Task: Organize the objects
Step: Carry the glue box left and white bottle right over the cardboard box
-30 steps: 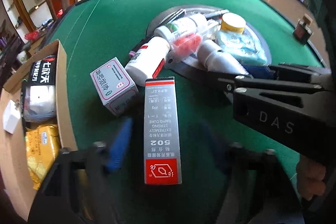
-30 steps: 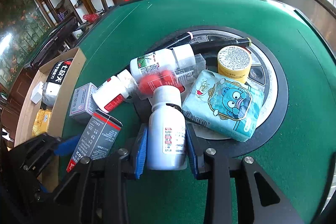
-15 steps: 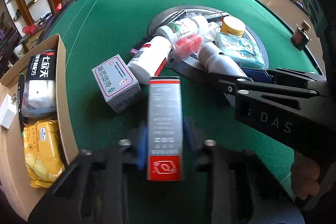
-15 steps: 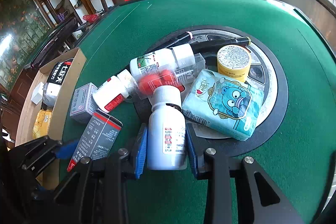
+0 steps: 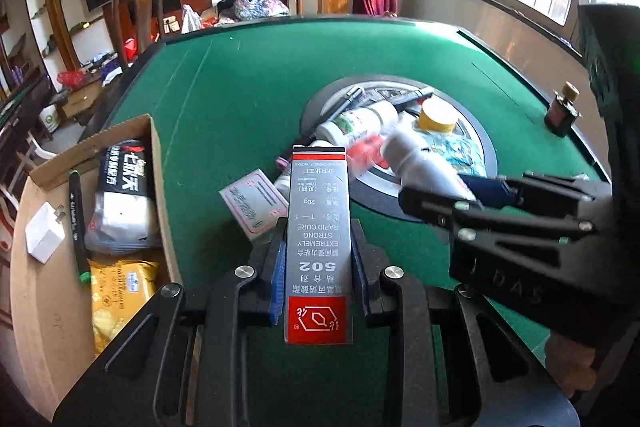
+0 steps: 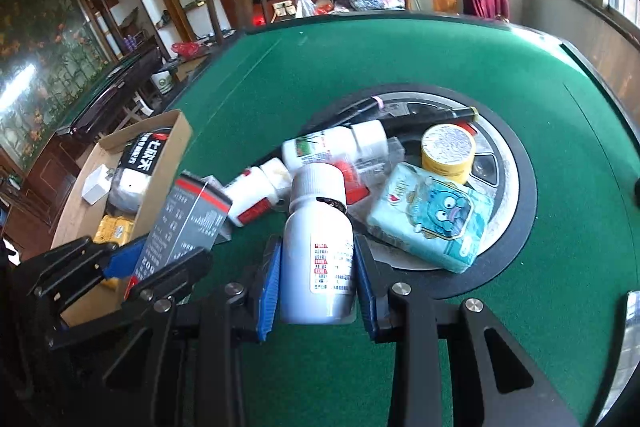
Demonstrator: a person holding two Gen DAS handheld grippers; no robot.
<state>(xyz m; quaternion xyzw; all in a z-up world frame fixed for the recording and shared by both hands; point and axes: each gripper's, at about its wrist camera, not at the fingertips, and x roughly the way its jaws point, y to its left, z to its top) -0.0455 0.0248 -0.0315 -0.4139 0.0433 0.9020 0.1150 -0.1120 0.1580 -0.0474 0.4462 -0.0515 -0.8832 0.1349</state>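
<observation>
My left gripper is shut on a grey and red 502 glue box and holds it above the green table. The box also shows in the right wrist view. My right gripper is shut on a white pill bottle, lifted off the pile; the bottle shows blurred in the left wrist view. The cardboard box stands at the table's left edge, holding a black packet, yellow crackers, a white charger and a pen.
On the round centre panel lie a blue tissue pack, a yellow-lidded jar, two white bottles, pens and a clear case. A pink-edged box lies by the glue box. A small brown bottle stands at the right edge.
My left gripper closed on the glue box and lifted it. My right gripper raised the white bottle off the pile and tilted up with it.
</observation>
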